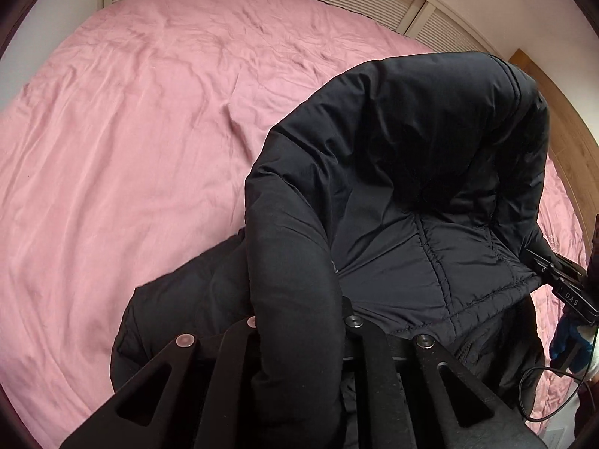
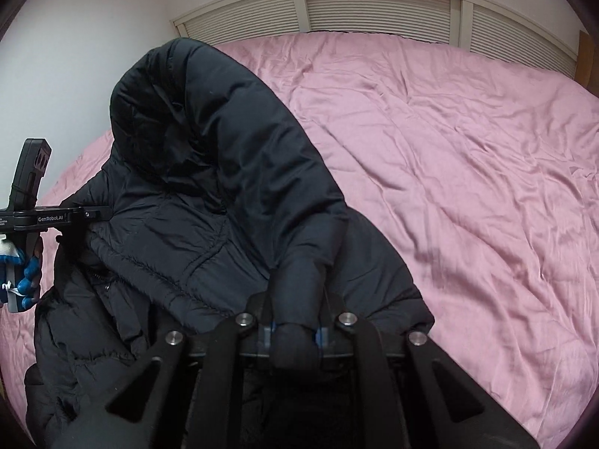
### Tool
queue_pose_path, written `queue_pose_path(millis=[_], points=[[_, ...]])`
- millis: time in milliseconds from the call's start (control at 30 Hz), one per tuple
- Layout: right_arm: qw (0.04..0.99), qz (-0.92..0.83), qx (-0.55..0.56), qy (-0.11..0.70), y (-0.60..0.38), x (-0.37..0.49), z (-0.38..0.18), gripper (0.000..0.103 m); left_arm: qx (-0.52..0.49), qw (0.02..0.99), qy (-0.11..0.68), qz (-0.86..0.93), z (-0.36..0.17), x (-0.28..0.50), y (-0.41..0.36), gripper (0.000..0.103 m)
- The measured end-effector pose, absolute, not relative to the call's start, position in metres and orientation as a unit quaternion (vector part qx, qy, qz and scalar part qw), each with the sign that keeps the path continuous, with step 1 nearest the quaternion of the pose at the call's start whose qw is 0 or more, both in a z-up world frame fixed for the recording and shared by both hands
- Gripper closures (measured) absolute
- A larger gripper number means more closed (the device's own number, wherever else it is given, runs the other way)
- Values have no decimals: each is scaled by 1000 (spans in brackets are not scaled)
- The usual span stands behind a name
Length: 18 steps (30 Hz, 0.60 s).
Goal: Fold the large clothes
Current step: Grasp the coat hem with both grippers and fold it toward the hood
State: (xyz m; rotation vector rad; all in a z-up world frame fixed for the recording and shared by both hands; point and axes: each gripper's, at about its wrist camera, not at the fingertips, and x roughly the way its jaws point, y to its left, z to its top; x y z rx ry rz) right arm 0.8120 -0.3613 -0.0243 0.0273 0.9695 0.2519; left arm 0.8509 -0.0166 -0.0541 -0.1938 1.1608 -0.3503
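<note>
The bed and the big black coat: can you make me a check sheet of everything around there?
Surface: pink bedcover, wrinkled, spread over the bed.
Job's things: black puffy coat, lifted at one end, the rest lying on the bedcover.
Clutter: nothing seen.
Grippers: left gripper shut on a coat fold; right gripper shut on a coat fold; a blue-gloved hand holds the left one.
Cables: thin black cable looping by the right gripper.
Surroundings: white slatted doors behind the bed, plain wall.
</note>
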Motion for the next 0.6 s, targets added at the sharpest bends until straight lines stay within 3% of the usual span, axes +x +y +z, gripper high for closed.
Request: queue_pose_path(millis=[300,600], points=[[886,116,55,446,-363,718,-13,90,-96,840,499,-191,-28,746,4,94],[881,118,91,450,-364,655,-24,90,-121,837,493,-205,-37,686,24,93]])
